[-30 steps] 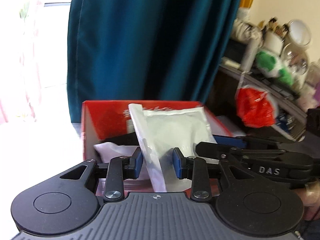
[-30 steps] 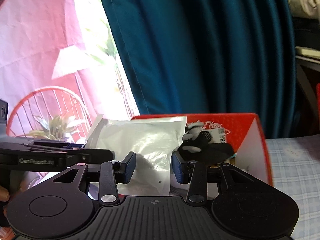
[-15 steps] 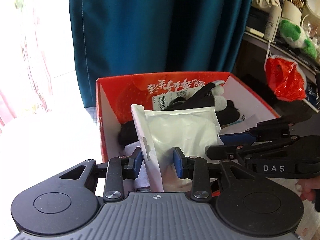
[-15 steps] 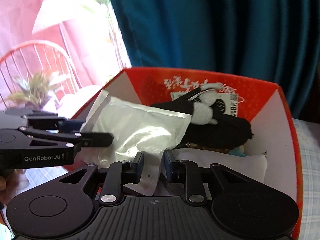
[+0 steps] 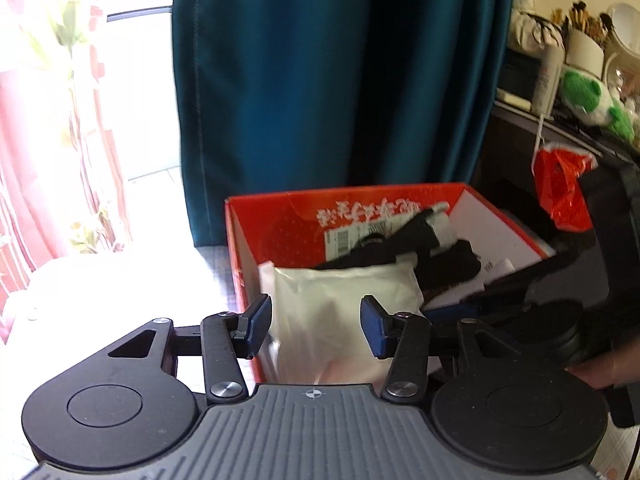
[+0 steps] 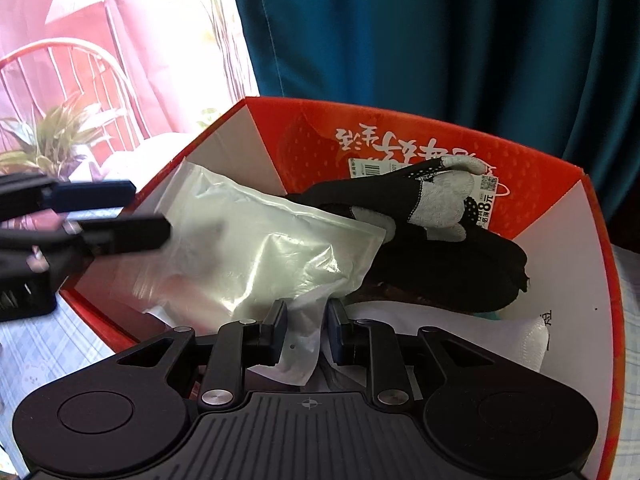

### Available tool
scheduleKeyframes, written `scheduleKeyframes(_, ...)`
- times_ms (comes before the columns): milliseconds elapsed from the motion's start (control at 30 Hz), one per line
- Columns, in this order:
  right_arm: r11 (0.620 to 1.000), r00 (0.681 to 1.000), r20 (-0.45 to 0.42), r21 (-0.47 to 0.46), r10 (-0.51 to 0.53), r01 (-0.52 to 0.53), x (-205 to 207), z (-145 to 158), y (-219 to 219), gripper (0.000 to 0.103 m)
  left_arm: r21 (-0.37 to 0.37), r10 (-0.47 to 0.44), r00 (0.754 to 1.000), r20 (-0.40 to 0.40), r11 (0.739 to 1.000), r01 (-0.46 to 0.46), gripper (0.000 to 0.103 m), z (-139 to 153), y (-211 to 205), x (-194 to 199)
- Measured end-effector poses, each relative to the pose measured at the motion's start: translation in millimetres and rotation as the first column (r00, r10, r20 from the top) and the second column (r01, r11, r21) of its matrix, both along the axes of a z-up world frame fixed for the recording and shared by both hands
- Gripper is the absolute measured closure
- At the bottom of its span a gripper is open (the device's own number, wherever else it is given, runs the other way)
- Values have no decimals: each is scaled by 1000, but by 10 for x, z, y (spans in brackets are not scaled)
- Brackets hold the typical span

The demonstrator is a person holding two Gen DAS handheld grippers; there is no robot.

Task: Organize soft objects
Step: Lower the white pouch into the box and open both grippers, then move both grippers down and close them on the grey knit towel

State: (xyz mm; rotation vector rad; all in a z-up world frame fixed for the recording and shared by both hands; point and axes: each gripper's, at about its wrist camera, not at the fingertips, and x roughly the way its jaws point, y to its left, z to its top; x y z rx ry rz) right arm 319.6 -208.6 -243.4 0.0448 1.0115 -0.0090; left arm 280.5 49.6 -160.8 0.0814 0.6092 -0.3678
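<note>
A white plastic pouch (image 6: 260,256) lies inside the red cardboard box (image 6: 400,128), against its left wall; it also shows in the left wrist view (image 5: 344,304). A black and grey glove (image 6: 436,216) lies on dark cloth behind it. My right gripper (image 6: 306,330) is shut on the pouch's near corner. My left gripper (image 5: 316,324) is open, its fingers apart on either side of the pouch, at the box's near edge. The left gripper's fingers (image 6: 116,232) show at the left of the right wrist view.
A teal curtain (image 5: 340,80) hangs behind the box. A shelf with a red bag (image 5: 560,188), a green plush (image 5: 588,96) and jars stands at the right. White cloth (image 6: 524,340) lies in the box's near right part. A checked cloth (image 6: 40,356) covers the surface.
The pouch has gone down into the box. My left gripper has opened and let it go. My right gripper has closed on the pouch's corner.
</note>
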Motion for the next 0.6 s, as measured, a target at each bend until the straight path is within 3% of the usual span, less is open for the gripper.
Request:
scheduleKeyframes(167, 999, 1000, 10, -37, 0, 1, -70, 58, 66, 82, -12, 13, 1000, 9, 1000, -13, 52, 79, 58, -72)
scheduleKeyframes(233, 999, 999, 41, -50, 2, 0, -136, 92, 84, 78, -27, 19, 1000, 8, 999, -19, 52, 101, 87, -119)
scheduleKeyframes(400, 999, 988, 156, -51, 24, -16, -454, 225, 84, 54, -65, 43, 999, 12, 997, -42, 44, 129, 114, -320)
scheduleKeyframes(600, 1000, 957, 290, -31, 8, 1, -925, 426, -41, 50, -106, 65, 998, 3, 992, -64, 42, 82, 74, -632)
